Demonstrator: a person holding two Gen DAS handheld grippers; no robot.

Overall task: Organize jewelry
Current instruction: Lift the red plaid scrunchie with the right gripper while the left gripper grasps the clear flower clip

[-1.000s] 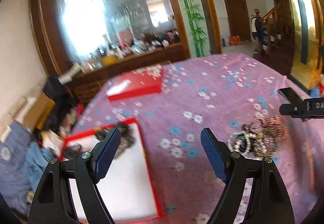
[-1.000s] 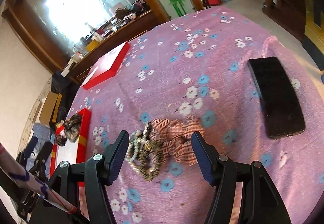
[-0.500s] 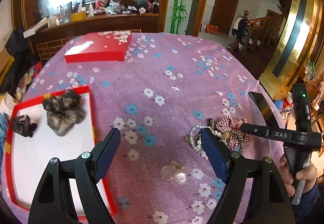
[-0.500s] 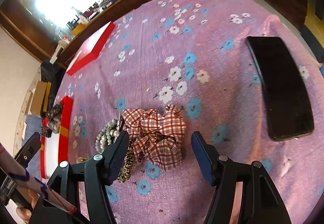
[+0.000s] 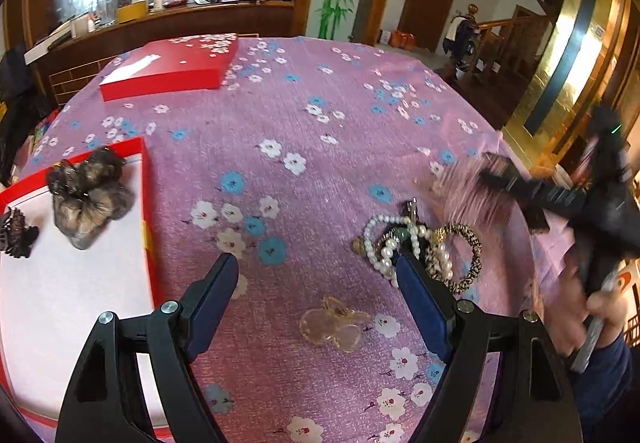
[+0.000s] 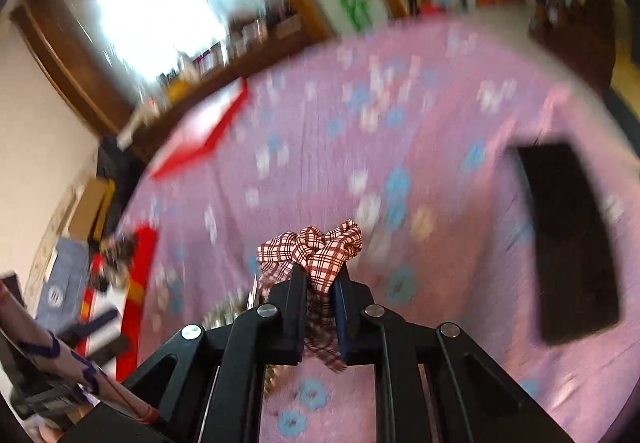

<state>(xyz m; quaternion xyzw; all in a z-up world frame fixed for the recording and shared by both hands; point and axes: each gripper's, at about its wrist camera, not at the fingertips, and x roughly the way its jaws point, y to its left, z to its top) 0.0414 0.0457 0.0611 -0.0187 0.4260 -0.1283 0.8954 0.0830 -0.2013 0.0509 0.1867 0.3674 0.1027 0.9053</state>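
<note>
The right claw is clamped tight on a soft checked scrunchie of red-and-white cloth, whose gathered folds bulge out past the black fingers and hang down between them. The view around it is smeared with blur. To its right a flat black phone lies on the counter, which is draped in a purple cloth printed with small white and blue blossoms.

The left claw stands wide with nothing between its blue pads. Just ahead of it lies a clear gourd-shaped clip. Beside the right-hand pad sits a tangle of round pearl beads and a leopard-patterned ring. To the left, a red-rimmed white tray holds a fuzzy brown scrunchie and a dark toothed clip. Farther back rests a flat red box lid.
</note>
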